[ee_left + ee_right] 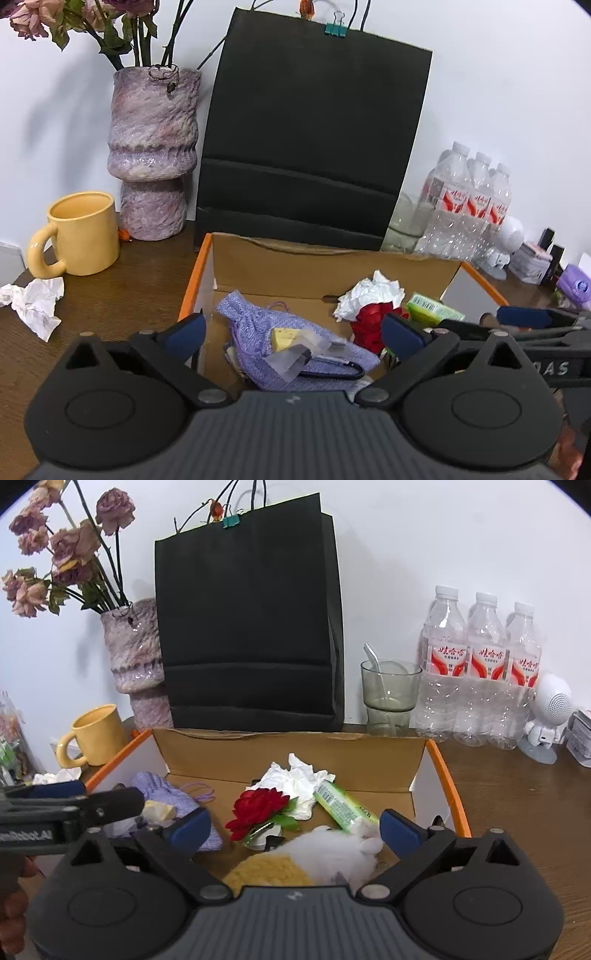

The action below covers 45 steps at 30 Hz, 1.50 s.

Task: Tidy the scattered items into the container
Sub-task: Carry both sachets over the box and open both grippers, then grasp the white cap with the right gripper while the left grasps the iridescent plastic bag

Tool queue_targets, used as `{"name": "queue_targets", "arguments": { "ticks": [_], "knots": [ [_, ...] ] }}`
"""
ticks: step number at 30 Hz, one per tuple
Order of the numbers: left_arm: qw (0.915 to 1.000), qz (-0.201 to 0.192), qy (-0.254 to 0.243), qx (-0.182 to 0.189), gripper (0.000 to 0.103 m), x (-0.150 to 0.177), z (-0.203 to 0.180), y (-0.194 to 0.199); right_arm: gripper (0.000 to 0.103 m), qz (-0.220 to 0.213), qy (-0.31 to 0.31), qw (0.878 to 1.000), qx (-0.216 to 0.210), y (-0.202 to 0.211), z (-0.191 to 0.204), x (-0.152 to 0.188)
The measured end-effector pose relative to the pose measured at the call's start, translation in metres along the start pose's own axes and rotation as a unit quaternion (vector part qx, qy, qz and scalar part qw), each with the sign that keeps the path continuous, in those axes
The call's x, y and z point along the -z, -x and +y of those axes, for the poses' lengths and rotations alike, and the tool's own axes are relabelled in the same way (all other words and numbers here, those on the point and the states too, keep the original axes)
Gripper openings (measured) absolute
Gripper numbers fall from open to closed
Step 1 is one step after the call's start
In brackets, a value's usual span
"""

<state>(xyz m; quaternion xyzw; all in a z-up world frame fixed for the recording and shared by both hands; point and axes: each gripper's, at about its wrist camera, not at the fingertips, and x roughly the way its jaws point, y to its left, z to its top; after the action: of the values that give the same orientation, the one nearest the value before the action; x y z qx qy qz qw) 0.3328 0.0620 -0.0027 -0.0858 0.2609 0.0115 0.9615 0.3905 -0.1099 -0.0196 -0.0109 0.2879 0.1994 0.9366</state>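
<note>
Both claws hang wide apart and carry nothing: the left claw (291, 332) hovers over the near left part of the cardboard box (332, 258), the right claw (295, 825) over its near right part, each with its blue pads spread above the contents. Under the left claw lies a lilac knitted pouch (258, 325) with a small yellow piece (284, 336) and a carabiner on it; under the right claw a fluffy white and yellow plush (325, 853), and just beyond it a red flower (258, 805), a green packet (340, 805) and a crumpled white tissue (295, 779) toward the far wall of the box. Judging by this, most of the tidying looks done, since those things already sit inside the container. What appears left is a second crumpled tissue (33, 302) on the surface at its left edge, near the yellow mug (85, 232), outside the box and well off to the left of the left claw, which is the nearer one to fetch it. The black bag (314, 140), vase (151, 151) and water bottles (480, 664) along the far edge look like fixtures, not scatter
</note>
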Motion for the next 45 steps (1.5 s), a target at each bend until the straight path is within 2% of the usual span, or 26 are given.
{"name": "queue_targets", "arguments": {
  "ticks": [19,25,30,35,38,45],
  "knots": [
    [0.9999,-0.010,-0.011,-0.005,0.103,-0.001,-0.006,0.010,0.099,-0.004,-0.003,1.000,0.001,0.008,-0.005,-0.003],
    [0.9991,-0.032,-0.020,0.021,0.103,0.003,-0.012,0.037,0.099,-0.035,-0.002,0.999,-0.005,0.044,-0.012,-0.004],
    [0.9973,-0.032,-0.052,0.042,0.103,0.023,-0.018,0.060,0.099,-0.051,0.015,0.999,-0.002,0.079,-0.018,0.014],
    [0.9958,-0.011,-0.081,0.041,0.103,0.051,-0.023,0.075,0.098,-0.021,0.027,0.999,-0.003,0.099,-0.023,0.045],
    [0.9951,0.004,-0.080,0.059,0.103,0.065,-0.025,0.083,0.097,0.002,0.035,0.999,-0.002,0.103,-0.022,0.065],
    [0.9904,0.040,-0.092,0.095,0.103,0.087,-0.043,0.078,0.090,0.053,0.041,0.998,-0.006,0.083,-0.016,0.093]
  ]
}}
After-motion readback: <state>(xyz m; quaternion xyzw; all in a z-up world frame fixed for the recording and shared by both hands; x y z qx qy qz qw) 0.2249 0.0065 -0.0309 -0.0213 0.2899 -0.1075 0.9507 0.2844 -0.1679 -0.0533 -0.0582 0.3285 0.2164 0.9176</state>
